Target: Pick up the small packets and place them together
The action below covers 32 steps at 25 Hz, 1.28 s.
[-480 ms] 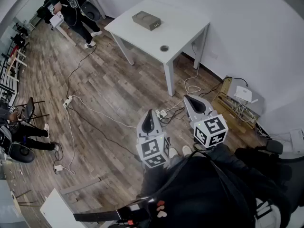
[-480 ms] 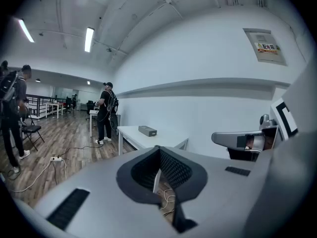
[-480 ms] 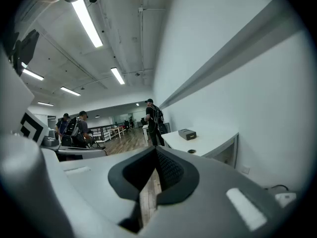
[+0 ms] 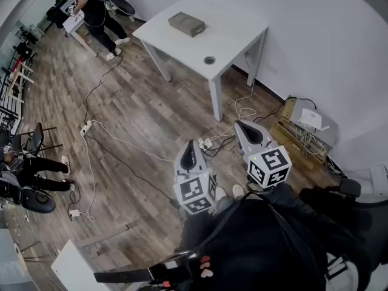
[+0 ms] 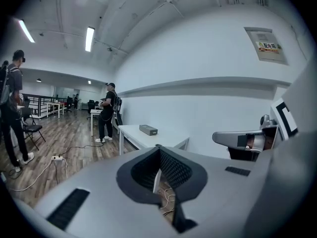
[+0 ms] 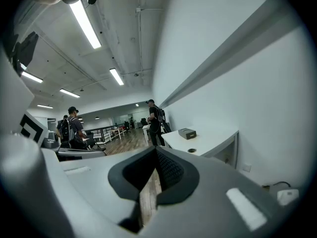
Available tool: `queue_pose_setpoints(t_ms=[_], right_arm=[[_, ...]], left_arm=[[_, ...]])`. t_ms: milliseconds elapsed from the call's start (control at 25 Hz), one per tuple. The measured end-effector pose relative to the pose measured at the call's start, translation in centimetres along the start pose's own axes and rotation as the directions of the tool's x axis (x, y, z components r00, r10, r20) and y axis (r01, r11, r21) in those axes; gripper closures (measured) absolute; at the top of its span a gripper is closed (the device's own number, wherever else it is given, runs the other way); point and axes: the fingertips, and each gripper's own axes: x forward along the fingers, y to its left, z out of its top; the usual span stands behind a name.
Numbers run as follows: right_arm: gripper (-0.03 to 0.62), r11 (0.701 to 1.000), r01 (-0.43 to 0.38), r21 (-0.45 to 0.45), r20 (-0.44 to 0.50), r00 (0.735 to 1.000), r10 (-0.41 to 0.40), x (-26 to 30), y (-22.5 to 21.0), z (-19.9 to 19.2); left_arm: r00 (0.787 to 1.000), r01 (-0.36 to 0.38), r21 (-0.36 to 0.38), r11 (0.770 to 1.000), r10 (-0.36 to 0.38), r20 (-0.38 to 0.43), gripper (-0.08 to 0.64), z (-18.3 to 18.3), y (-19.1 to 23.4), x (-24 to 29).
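Note:
No small packets show in any view. A white table [image 4: 230, 32] stands against the wall ahead, with a flat grey box [image 4: 187, 25] on its top and a round hole [image 4: 210, 60] near the front edge. Both grippers hang over the wooden floor, well short of the table. My left gripper [image 4: 192, 143] is shut with nothing between its jaws, and so is my right gripper [image 4: 238, 125]. In the left gripper view the shut left gripper [image 5: 158, 148] points toward the table [image 5: 143, 138] and box [image 5: 148, 130]. The right gripper [image 6: 156, 148] faces the same box [image 6: 187, 133].
A person in black [image 4: 91, 8] stands by a small desk at the far left. Another person [image 4: 24, 174] sits at the left edge. Cables and a power strip [image 4: 86, 129] cross the floor. A second power strip [image 4: 205, 143] lies near the table leg. A white router [image 4: 314, 120] sits by the wall.
Both grippers have kept still. The standing person at the far left has shifted a little, and the seated person at the left edge has moved slightly.

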Motion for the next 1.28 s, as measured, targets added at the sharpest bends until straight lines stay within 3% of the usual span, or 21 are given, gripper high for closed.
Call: queue_pose_setpoints(t_ms=[320,680,1040,1280], right_arm=[[0.598,0.999,-0.008,0.033,0.005,1.0,0.008,0.2,-1.1,-0.2],[0.6,0.998,-0.069,-0.007,-0.025,0.997,0.069,0.7,-1.8,-1.3],[0.6,0.997,-0.068,-0.022,-0.014,0.998,0.068,3.9,-2.9,-0.9],[0.6,0.999,-0.022,-0.037,-0.021,1.0,0.021,10.1,-3.1,-0.6]], left_arm=[[0.998,-0.06,-0.02,0.998,0.06,0.006,0.56,0.3,1.4,-0.5],[0.985,-0.171,-0.068,0.983,0.17,-0.02,0.56,-1.5,2.5,-1.1],[0.985,-0.169,-0.038,0.985,0.168,-0.034,0.56,-1.8,3.1,1.9],[0.989,-0.149,-0.038,0.988,0.148,-0.028,0.56,-0.2,7.3,6.4]])
